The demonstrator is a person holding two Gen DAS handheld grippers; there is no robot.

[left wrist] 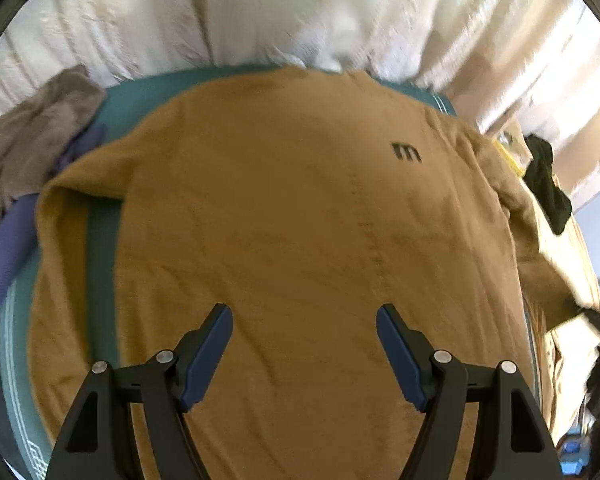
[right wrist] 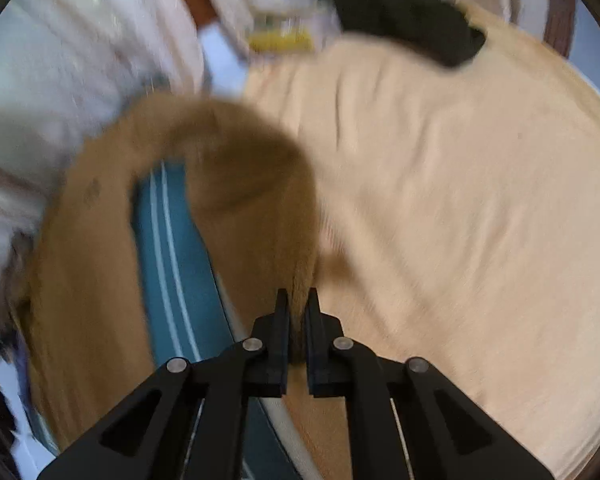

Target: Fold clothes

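Two hand-held grippers over a tan sweatshirt (left wrist: 284, 216) spread on a teal mat (left wrist: 148, 92). Left hand-held gripper (left wrist: 304, 318) spread wide above the hem. Right hand-held gripper (right wrist: 298, 300) pinching a sleeve (right wrist: 260, 176) past the mat's right edge.

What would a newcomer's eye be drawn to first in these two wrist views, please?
The mustard-brown T-shirt with a small dark chest logo fills the left view, spread flat on a teal mat with white stripes beneath the open left gripper. In the right view, the right gripper pinches a fold of that shirt, lifted beside a pale peach bedsheet.
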